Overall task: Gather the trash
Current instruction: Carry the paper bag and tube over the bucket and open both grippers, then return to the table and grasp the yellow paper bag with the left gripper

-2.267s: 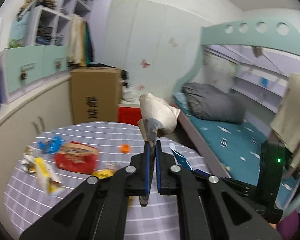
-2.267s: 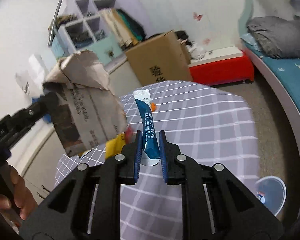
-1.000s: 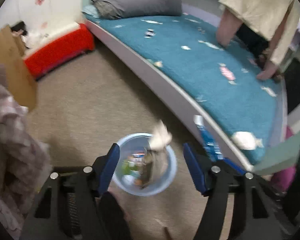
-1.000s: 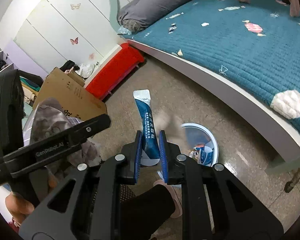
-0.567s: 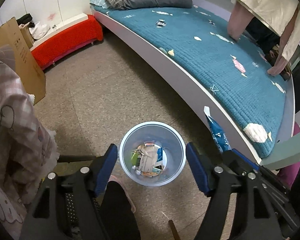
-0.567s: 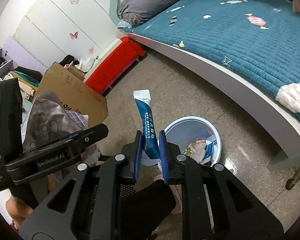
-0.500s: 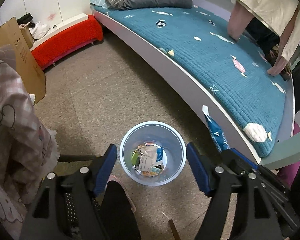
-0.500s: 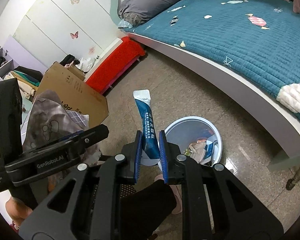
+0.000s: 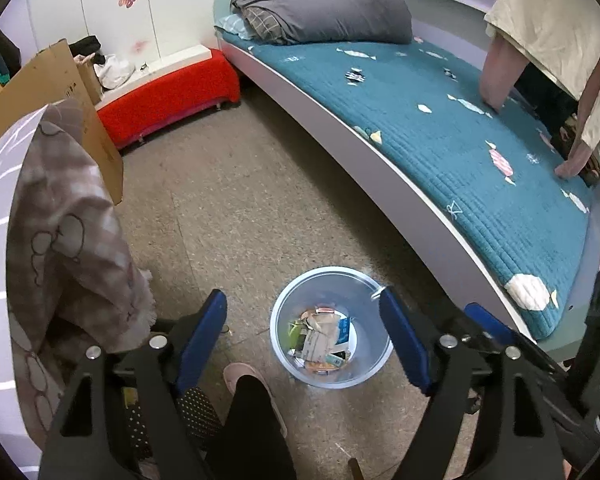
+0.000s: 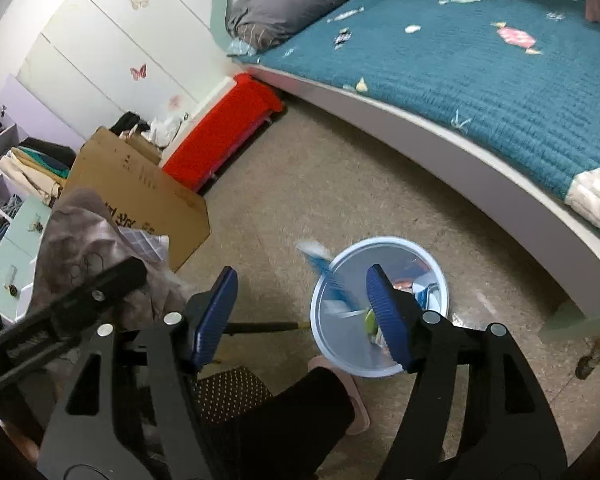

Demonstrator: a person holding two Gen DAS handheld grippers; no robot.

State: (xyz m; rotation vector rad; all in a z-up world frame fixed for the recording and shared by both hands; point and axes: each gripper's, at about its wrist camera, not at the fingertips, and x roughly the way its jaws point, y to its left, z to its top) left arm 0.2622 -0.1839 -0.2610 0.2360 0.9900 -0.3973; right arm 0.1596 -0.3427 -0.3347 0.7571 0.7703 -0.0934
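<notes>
A pale blue trash bin [image 9: 364,280] stands on the floor beside the bed, with several wrappers and crumpled paper [image 9: 320,340] inside. It also shows in the right wrist view [image 10: 432,256]. My left gripper [image 9: 302,338] is open and empty above the bin. My right gripper [image 10: 302,314] is open, jaws wide apart. A blue and white sachet [image 10: 326,272] is blurred in mid-air between the jaws, over the bin's near rim. The left gripper's arm [image 10: 60,312] shows at the left of the right wrist view.
A bed with a teal quilt [image 9: 460,140] curves along the right. A red bench [image 9: 168,96] and a cardboard box [image 9: 52,92] stand at the back left. A table with a draped cloth [image 9: 68,240] is at left. The person's leg and slipper [image 9: 244,384] are beside the bin.
My right gripper has opened and let go of the blue sachet, which is falling toward the bin. The left gripper stays open above the bin after dropping the crumpled paper.
</notes>
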